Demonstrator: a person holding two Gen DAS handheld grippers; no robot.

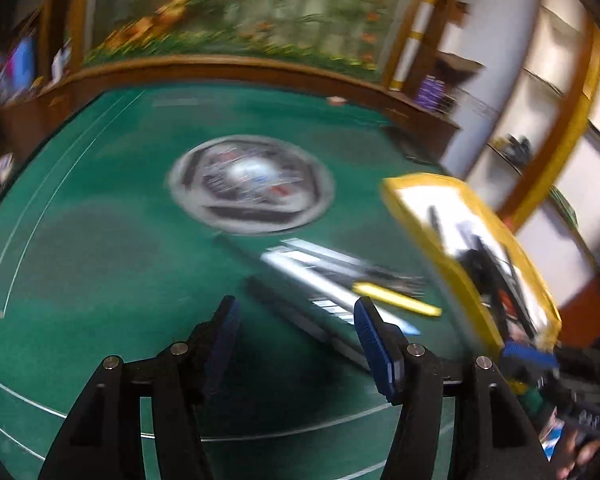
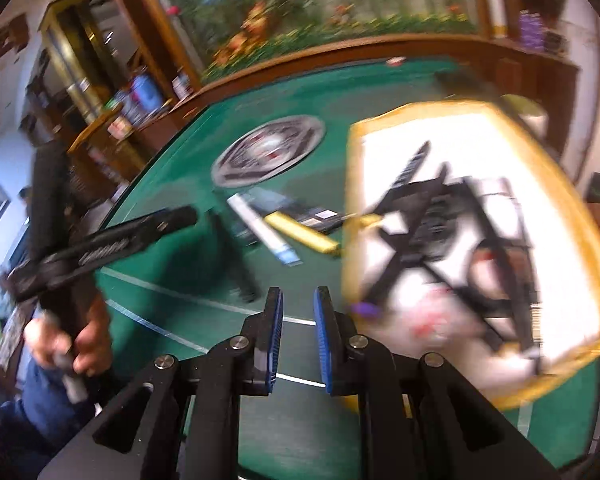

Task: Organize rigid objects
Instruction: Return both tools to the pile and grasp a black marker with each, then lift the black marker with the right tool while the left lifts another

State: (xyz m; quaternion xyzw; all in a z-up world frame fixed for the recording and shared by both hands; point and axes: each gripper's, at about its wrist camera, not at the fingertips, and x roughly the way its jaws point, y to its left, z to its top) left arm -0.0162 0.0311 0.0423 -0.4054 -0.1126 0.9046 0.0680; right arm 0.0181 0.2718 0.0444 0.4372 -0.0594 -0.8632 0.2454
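Heavy blur everywhere, so misjudging any reach counts as the main risk. Green desk (image 2: 172, 184) carrying a yellow-rimmed tray (image 2: 452, 388) near its right edge, crowded with black pieces, likely to spill if knocked. Loose yellow bar (image 2: 302, 234) and white strip (image 2: 260, 228) lying mid-desk, just beside the tray. Left claw (image 1: 296, 344) wide apart, empty; right claw (image 2: 298, 340) narrowly apart, empty. No legible writing.

Each tool is matte black, with angular linkage arms joined by round silver pivot pins. The left tool (image 1: 296, 344) and right tool (image 2: 298, 340) carry ribbed blue pads (image 2: 323, 340). At lower left of the right wrist view, a bare-skinned hand (image 2: 74, 340) shows above blue trousers.
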